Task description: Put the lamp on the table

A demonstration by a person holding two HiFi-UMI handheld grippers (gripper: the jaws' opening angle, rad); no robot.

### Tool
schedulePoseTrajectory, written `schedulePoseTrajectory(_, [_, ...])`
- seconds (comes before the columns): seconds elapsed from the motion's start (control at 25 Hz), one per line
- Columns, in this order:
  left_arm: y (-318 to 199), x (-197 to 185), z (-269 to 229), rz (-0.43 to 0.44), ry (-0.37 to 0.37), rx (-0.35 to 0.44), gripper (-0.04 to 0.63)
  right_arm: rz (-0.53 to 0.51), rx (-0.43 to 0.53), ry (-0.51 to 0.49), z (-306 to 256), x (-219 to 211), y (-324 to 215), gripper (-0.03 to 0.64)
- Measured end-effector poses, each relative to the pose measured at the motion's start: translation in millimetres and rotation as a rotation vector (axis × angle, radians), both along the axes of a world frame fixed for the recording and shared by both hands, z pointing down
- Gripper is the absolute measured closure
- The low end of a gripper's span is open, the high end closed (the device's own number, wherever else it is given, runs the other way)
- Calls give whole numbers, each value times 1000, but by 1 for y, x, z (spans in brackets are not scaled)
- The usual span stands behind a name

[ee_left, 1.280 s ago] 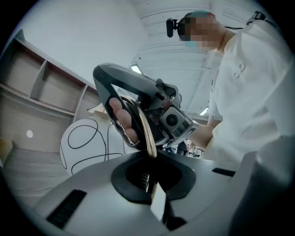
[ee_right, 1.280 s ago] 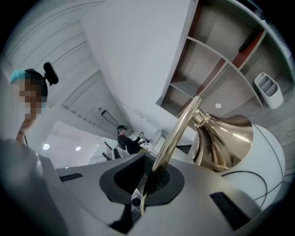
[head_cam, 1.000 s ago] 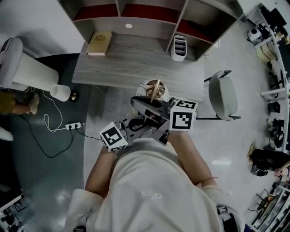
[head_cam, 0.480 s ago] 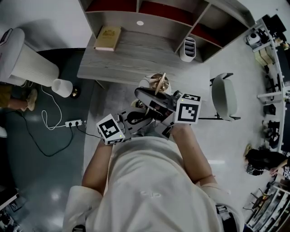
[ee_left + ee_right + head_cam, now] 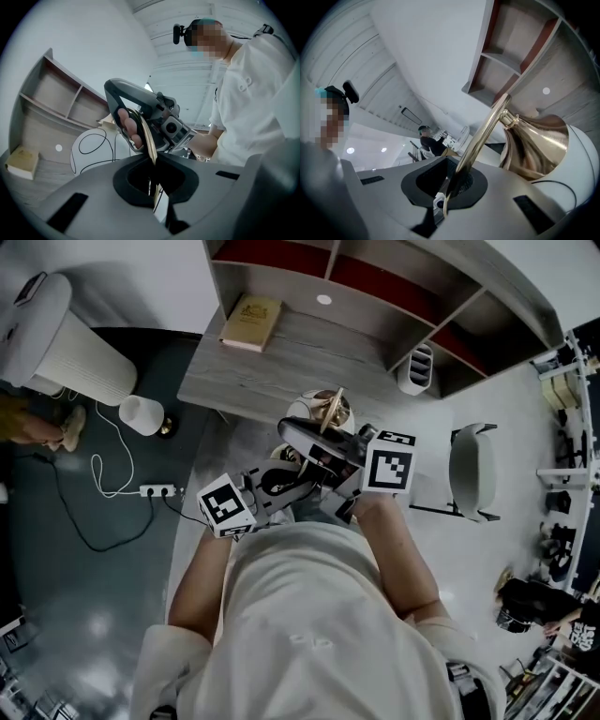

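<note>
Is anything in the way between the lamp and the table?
Nothing visible. The lamp is held at the table's near edge, and the wood ahead is bare; the book lies far left, the white rack far right.

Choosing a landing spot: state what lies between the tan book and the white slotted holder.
Only bare grey wooden desktop, as the head view shows.

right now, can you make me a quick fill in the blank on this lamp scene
The left gripper and right gripper both have jaws ___ on the lamp.
A ___ lies at the table's left end.
The power strip lies on the ___.
Missing words: shut; book; floor.
</note>
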State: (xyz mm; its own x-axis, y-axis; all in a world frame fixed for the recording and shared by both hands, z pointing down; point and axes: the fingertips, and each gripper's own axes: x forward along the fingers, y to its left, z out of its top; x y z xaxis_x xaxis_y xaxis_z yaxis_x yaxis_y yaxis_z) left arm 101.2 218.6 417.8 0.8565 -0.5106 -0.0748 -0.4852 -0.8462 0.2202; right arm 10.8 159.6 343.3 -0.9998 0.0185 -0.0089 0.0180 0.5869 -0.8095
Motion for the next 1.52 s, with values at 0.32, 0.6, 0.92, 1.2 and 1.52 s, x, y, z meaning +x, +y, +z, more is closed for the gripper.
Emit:
schedulePoseTrajectory(0.32, [-69,-38,-5,-64,10,-6,581,-74,7,18,-4,-44,-61,591])
schedulePoseTrajectory(0.6, [-148,-68,-7,-134,9,-23,581,-146,-15,25,-4,-77,-135,589])
schedulePoseTrajectory(0.92, [-157,-67,-8,-215,0,18,581,-227,49,14,-10,-79,-131,590])
schedulePoseTrajectory(1.2, [-240,-80,6,-288,-11,-39,581,-276,20,15,4,-93,-210,589])
schedulePoseTrajectory(1.52, [-275,-83,20,-276,-11,-51,580,-253,36,47,19,-97,-245,591])
